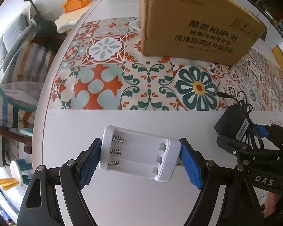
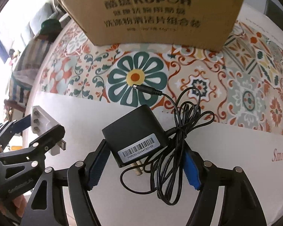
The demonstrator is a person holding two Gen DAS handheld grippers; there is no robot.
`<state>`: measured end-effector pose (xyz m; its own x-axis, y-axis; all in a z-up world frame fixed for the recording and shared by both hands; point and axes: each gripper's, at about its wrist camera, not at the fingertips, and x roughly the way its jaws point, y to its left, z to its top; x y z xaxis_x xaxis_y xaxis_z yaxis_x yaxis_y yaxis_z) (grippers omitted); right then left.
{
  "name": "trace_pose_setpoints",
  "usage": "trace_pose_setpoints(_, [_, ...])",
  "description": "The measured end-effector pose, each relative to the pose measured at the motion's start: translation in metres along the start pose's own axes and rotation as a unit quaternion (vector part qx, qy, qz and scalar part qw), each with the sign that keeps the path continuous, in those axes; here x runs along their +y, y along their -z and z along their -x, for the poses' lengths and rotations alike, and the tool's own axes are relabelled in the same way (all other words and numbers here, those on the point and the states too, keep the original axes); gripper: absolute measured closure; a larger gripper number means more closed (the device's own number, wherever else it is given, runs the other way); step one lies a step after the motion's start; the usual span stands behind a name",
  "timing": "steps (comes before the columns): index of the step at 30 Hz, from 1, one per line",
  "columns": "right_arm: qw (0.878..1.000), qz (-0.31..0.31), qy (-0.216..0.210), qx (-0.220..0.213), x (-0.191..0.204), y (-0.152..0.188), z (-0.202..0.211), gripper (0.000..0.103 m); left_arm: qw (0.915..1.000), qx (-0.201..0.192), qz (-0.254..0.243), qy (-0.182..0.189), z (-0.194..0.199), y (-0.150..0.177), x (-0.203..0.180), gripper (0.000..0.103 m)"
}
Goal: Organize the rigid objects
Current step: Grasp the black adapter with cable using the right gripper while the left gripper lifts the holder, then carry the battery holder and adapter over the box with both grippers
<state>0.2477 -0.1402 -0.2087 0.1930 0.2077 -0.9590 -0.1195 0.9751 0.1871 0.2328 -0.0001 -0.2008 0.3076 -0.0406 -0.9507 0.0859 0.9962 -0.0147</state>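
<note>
My left gripper (image 1: 139,162) is shut on a white battery charger (image 1: 139,154) with three empty slots, held above the white table. It also shows at the left of the right wrist view (image 2: 45,124). My right gripper (image 2: 143,163) is shut on a black power adapter (image 2: 134,135) with a barcode label and a bundled black cable (image 2: 181,131); its plug tip hangs over the patterned mat. The adapter also shows at the right of the left wrist view (image 1: 234,122). A brown cardboard box (image 1: 196,22) stands on the mat ahead of both grippers.
A patterned floral mat (image 1: 107,79) covers the far part of the white table (image 1: 88,124). A chair with a striped cushion (image 1: 22,79) stands off the table's left edge. An orange crate (image 1: 75,2) sits far back left.
</note>
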Motion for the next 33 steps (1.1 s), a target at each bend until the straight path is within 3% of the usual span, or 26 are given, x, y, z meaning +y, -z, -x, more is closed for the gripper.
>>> trace_pose_setpoints(12, [0.997,-0.018,0.0,-0.069,-0.009,-0.004,0.062,0.031,0.9983,-0.052,-0.021,0.016,0.042,-0.02,-0.011,0.022])
trace_pose_setpoints(22, [0.99,-0.022,-0.004,-0.139,-0.004,-0.011,0.114,0.031,0.9915,-0.121,-0.039,0.026,0.093,-0.042,-0.018,0.022])
trace_pose_setpoints(33, [0.981,-0.02,-0.009,-0.193,-0.001,-0.023,0.155,0.031,0.9841,-0.166,-0.051,0.037,0.125,-0.068,-0.025,0.022])
